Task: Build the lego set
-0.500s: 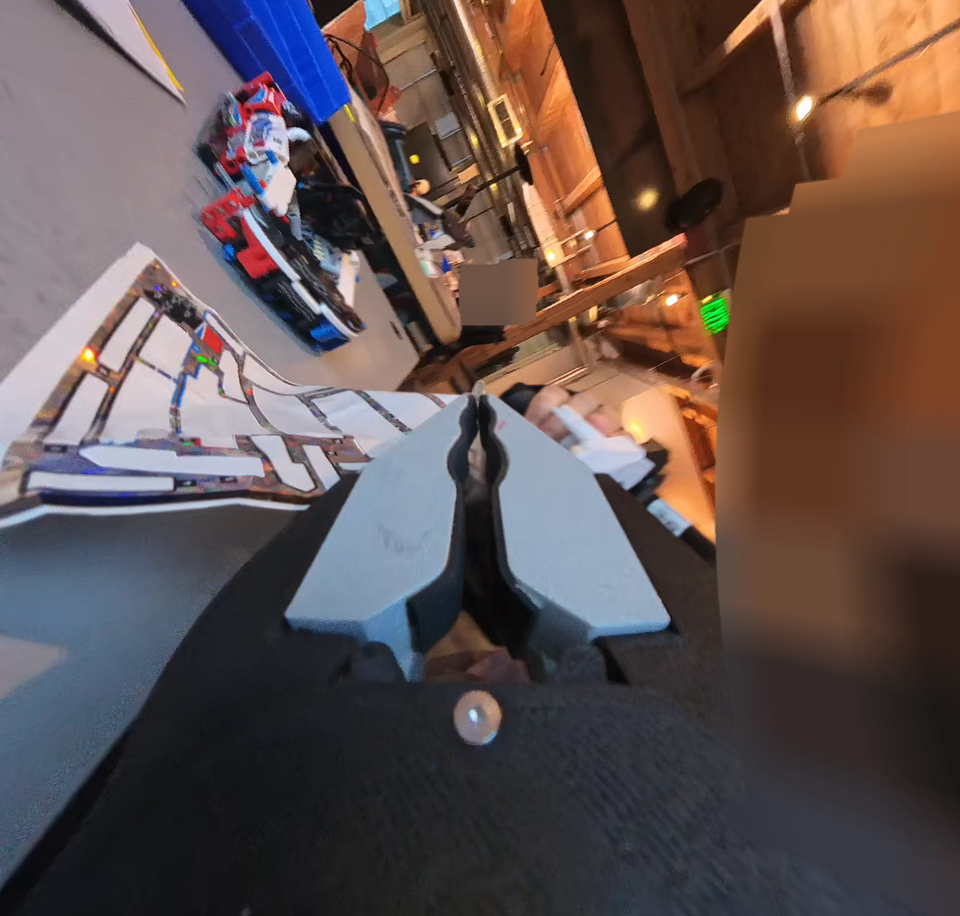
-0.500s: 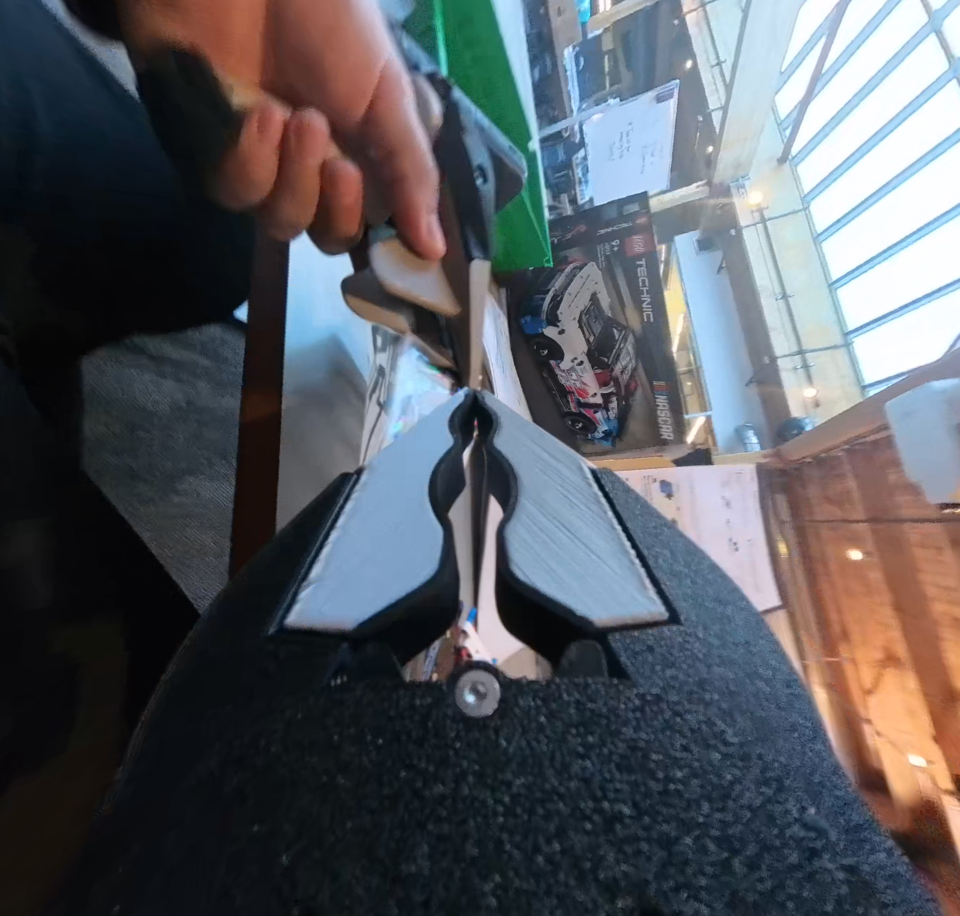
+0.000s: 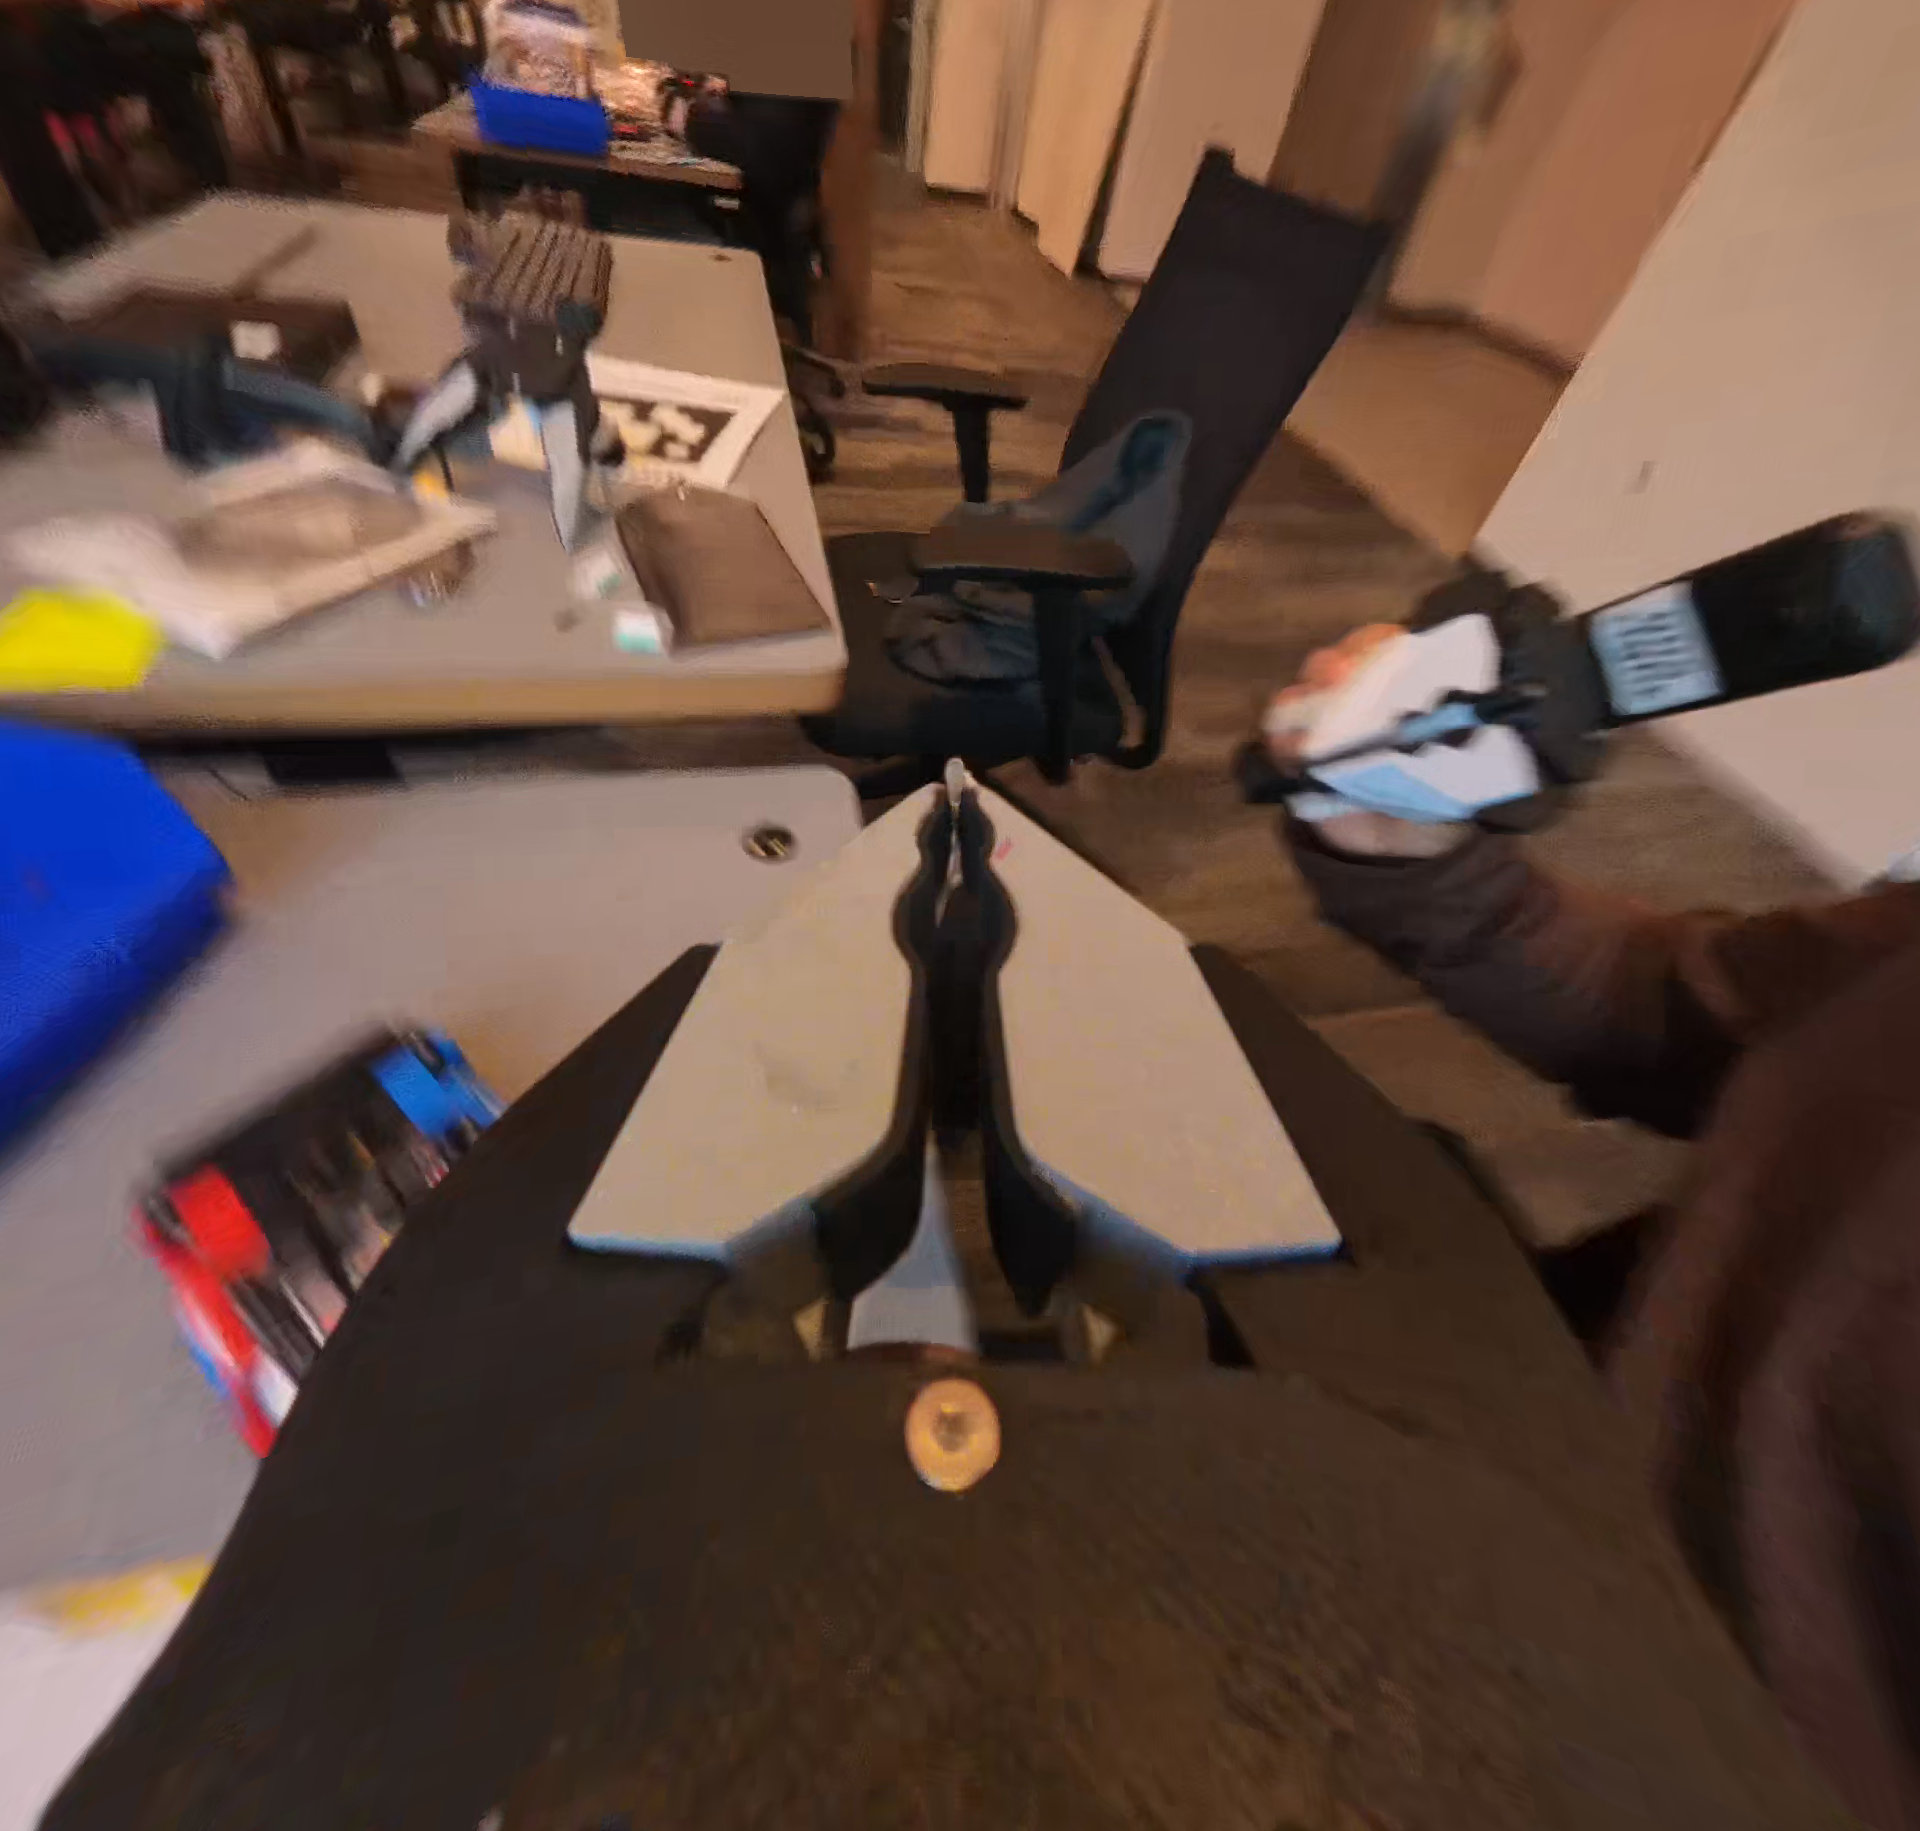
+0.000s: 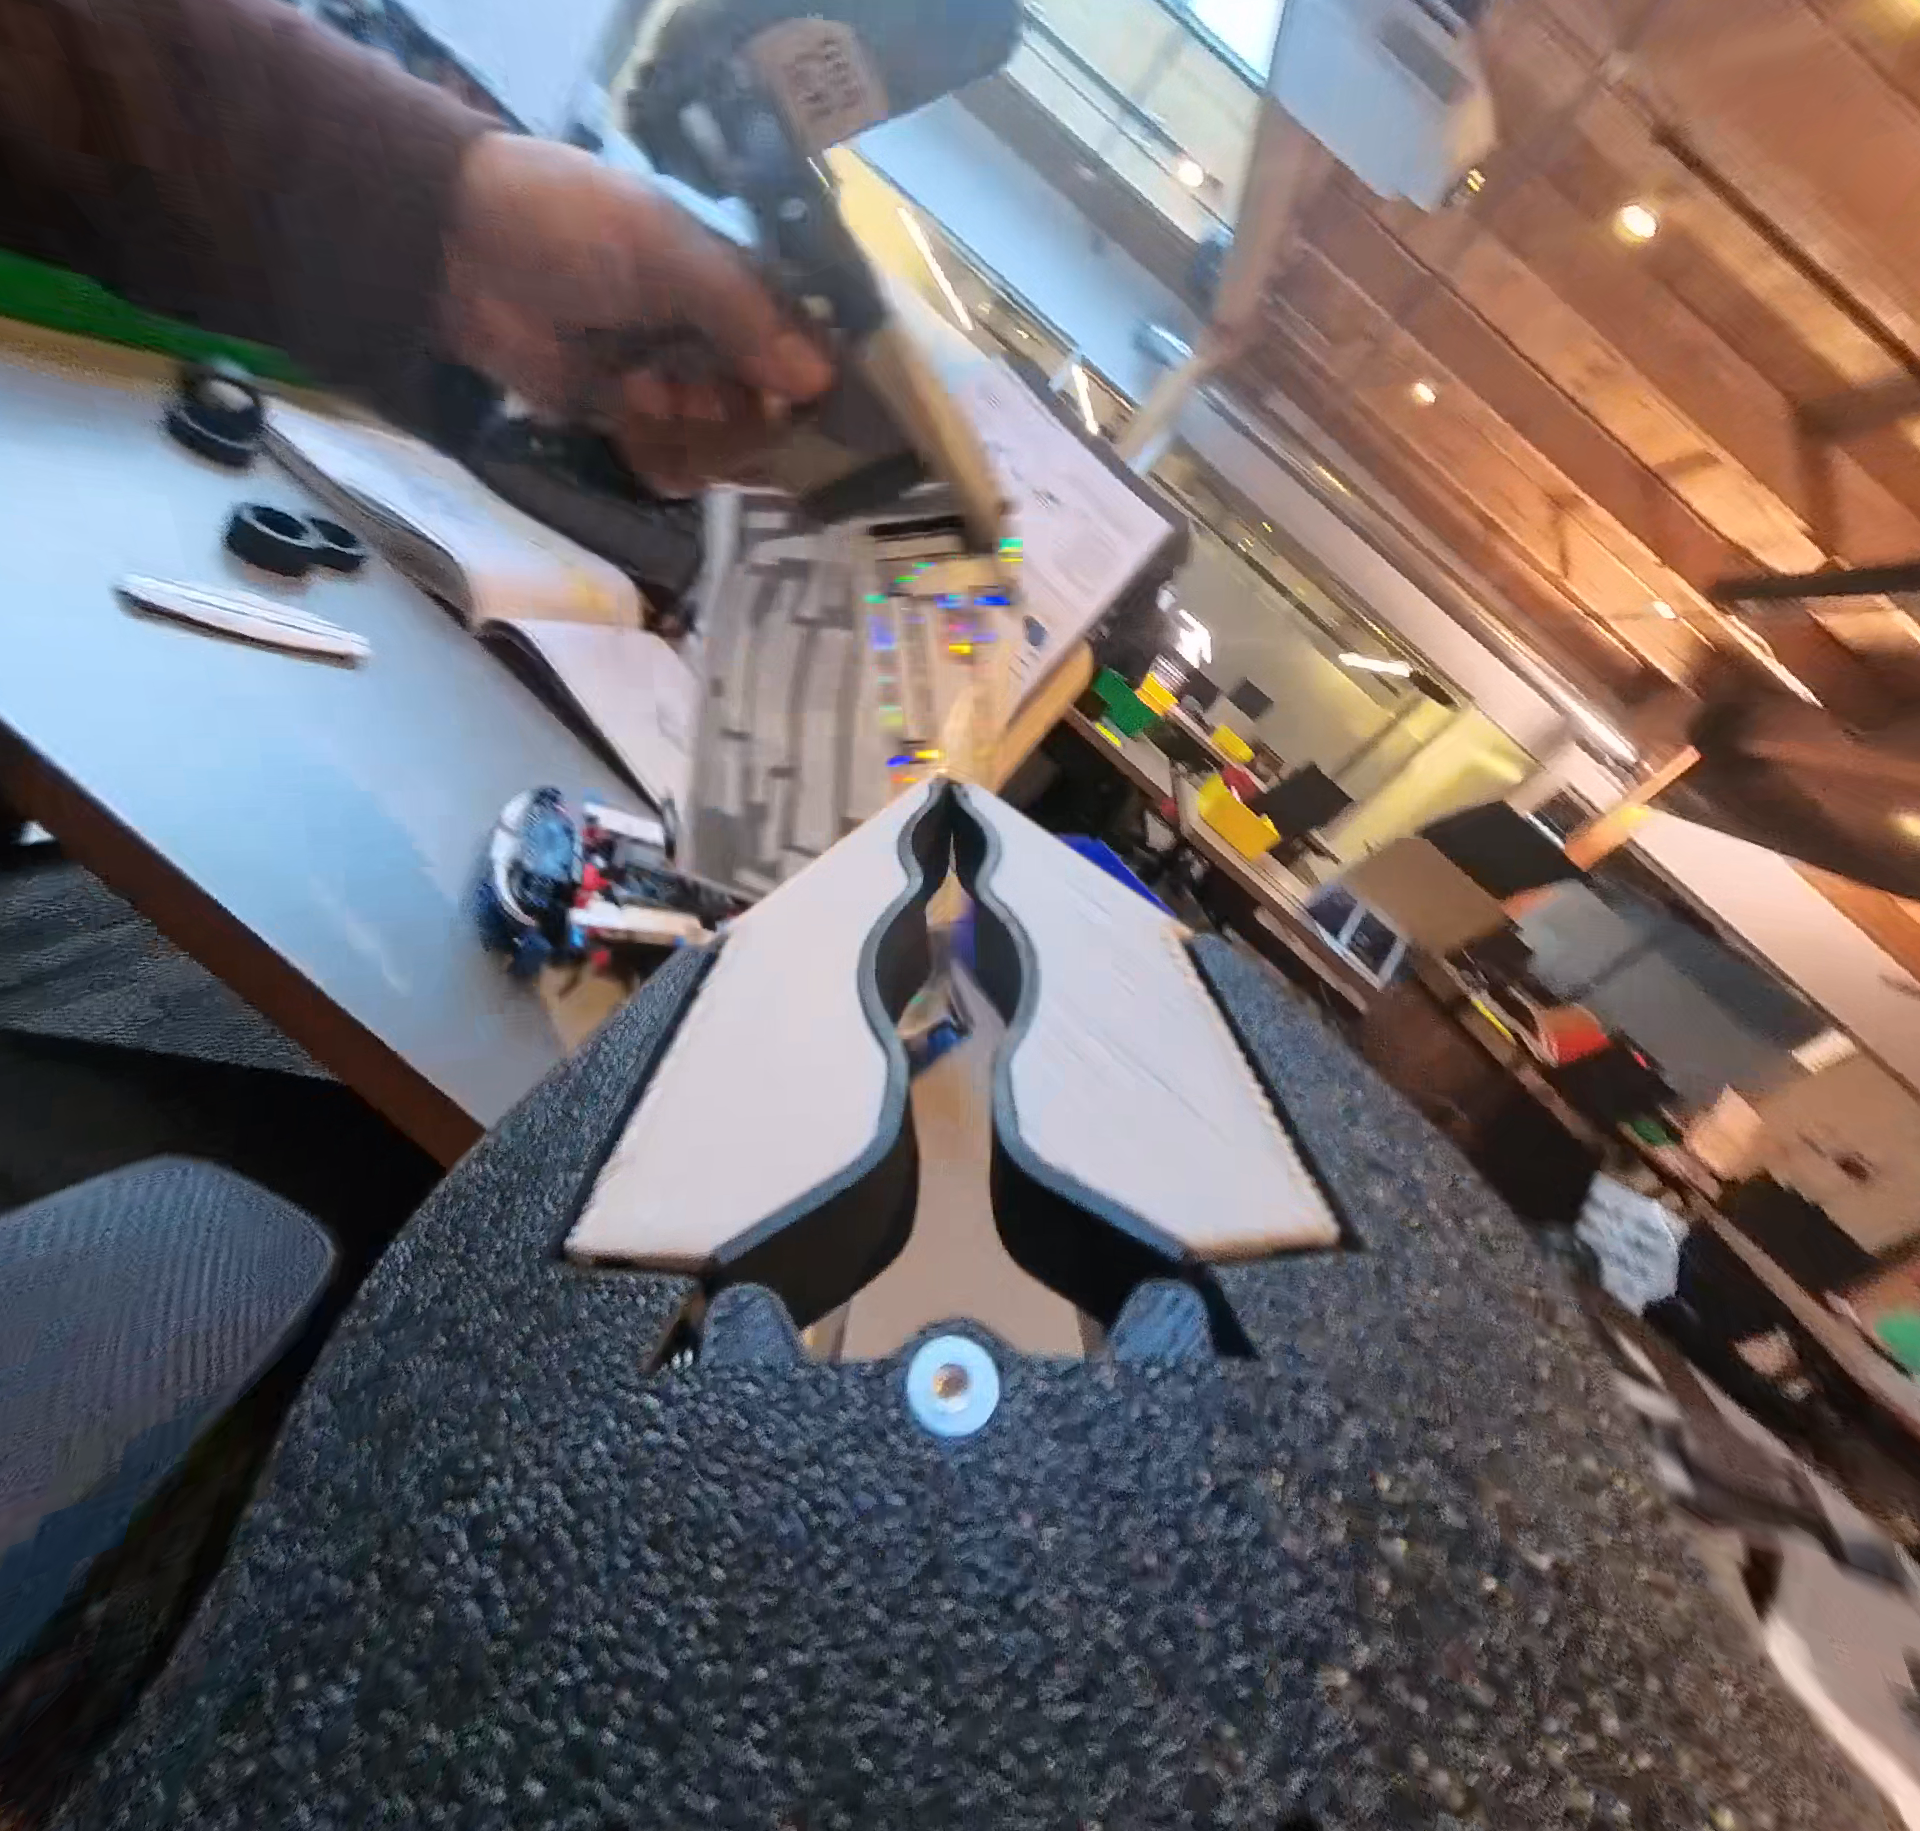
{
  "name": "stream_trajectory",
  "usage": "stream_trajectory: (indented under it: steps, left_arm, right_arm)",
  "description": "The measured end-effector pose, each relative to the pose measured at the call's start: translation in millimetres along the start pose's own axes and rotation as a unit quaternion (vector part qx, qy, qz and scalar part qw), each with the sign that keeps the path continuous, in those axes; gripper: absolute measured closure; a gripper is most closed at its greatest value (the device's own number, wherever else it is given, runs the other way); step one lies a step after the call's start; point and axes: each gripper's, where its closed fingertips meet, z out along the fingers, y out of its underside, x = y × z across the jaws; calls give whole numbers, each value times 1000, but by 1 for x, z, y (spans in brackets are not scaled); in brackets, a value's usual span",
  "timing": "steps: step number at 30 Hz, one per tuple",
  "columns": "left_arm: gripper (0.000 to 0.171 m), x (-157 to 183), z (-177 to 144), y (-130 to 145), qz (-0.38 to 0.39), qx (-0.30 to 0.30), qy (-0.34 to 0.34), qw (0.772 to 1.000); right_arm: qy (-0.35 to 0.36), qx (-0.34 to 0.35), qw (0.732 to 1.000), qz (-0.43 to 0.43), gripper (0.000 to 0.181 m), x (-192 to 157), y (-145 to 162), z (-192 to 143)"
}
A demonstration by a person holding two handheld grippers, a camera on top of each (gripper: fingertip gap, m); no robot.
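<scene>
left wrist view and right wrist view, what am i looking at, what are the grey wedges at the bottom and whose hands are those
There is no robot here. A person holds a two-finger tool in each hand, and each tool carries a camera looking out along its fingers. The grey wedges are those fingers.

The left wrist view shows the left tool, shut on a thin pale sliver that I cannot identify. The right hand, holding the other tool, is off to the side.

The right wrist view shows the right tool, shut with nothing clearly in it, and the left hand above the table. On the table lie a part-built lego car, an open booklet, a shiny sheet and black tyres.

Both pictures are blurred.
</scene>
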Motion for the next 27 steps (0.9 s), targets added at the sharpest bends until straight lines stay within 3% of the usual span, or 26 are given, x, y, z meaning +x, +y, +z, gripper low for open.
stream_trajectory:
  steps: [3, 7, 10, 13, 18, 24, 27]
  left_arm:
    - [171, -31, 86, -43, 134, -20, -7, 991]
    - [171, -62, 161, -53, 123, 44, 11, 991]
    - [171, -75, 189, -13, 115, 58, -6, 992]
    - [171, -91, 206, 53, 64, 9, -60, 996]
    - [171, -120, 211, 145, -125, -80, -155, 977]
    - [165, -122, 194, 197, -221, -104, -201, 949]
    - [163, -123, 187, 210, -256, -104, -206, 939]
  right_arm:
    - [45, -38, 998, 33, 181, 31, 33, -34]
    - [78, -80, 986, 123, 181, 51, 87, -69]
    - [86, -107, 970, 198, 181, 52, 126, -88]
    - [87, -126, 953, 260, 181, 49, 158, -99]
    - [63, -131, 925, 352, 181, 37, 187, -97]
    - [8, -82, 870, 485, 181, 33, 188, -85]
    - [-8, -82, 864, 496, 181, 29, 188, -79]
